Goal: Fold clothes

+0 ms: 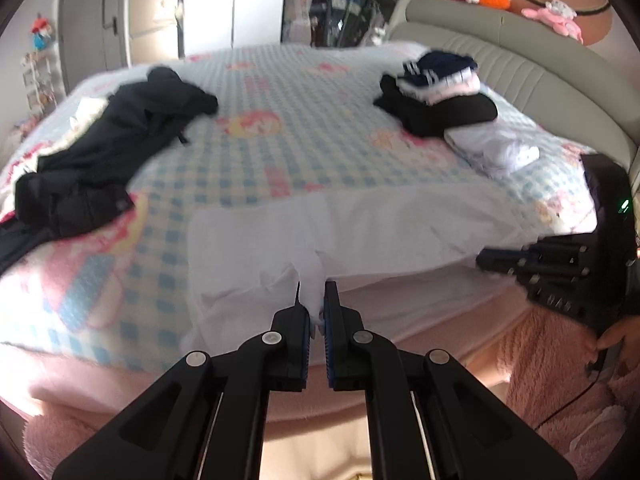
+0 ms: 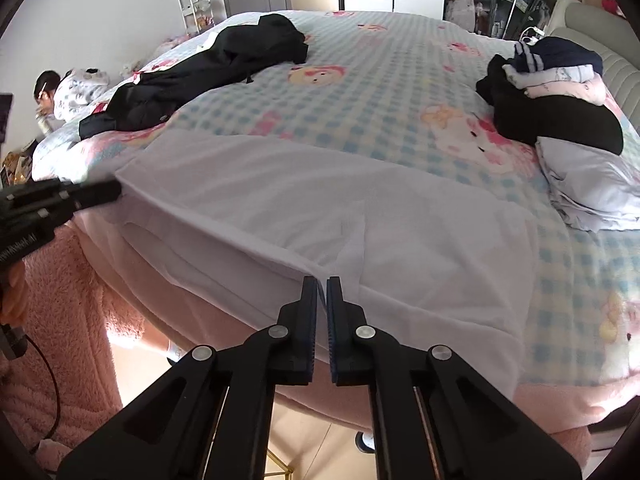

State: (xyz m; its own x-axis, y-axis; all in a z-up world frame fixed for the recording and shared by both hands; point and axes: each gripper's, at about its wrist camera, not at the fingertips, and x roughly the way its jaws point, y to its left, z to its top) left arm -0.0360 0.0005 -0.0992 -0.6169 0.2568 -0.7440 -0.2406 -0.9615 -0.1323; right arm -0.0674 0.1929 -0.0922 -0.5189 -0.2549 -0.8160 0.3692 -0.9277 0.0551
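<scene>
White garment (image 2: 320,208): spread flat along the bed's (image 2: 380,80) near edge, front hem overhanging. Left gripper (image 1: 316,312) and right gripper (image 2: 322,292): fingers pinched tight on that hem. Dark clothes (image 2: 208,72) at far left, partly blurred; folded pile (image 2: 552,92) at right edge by the headboard.

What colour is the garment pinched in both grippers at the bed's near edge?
White garment, plain, with no print visible; it shows best in the right wrist view.

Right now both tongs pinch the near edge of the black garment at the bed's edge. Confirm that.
Not quite: the garment is white, not black. The left wrist view shows the left tongs shut on the white garment, and the right wrist view shows the right tongs pinching its near edge at the bed's edge.
</scene>
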